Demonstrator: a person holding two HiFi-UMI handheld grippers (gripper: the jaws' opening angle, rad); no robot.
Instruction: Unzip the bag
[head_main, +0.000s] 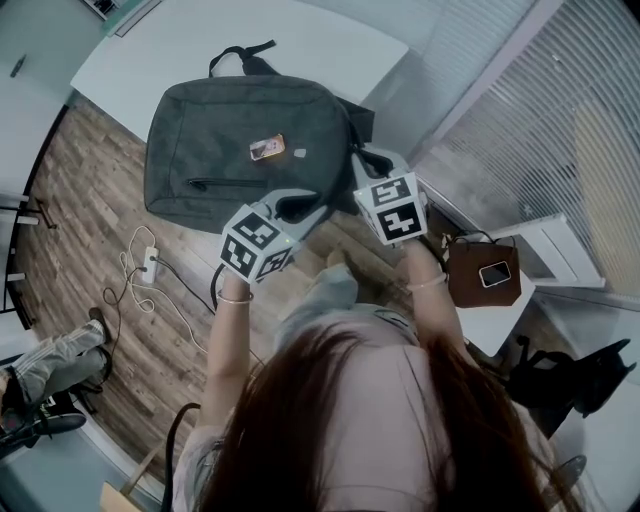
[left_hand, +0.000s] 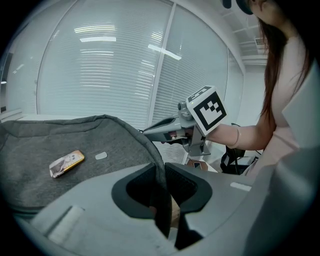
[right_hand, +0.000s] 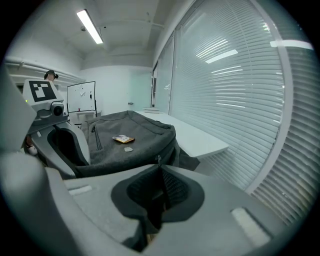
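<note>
Clamping the left gripper (left_hand: 162, 175) tight on a fold of cloth at the near rim of the grey bag (left_hand: 75, 137), flat on the white table (head_main: 330, 50) and spreading ahead and to the left of those jaws. Pinching the right gripper (right_hand: 159, 175) nearly together on what looks like a thin zip tab (right_hand: 159, 160) at the bag's corner, just right of the left gripper. Lying beyond both grippers on the bag's top, well apart from either: a small orange packet (head_main: 267, 148).
</note>
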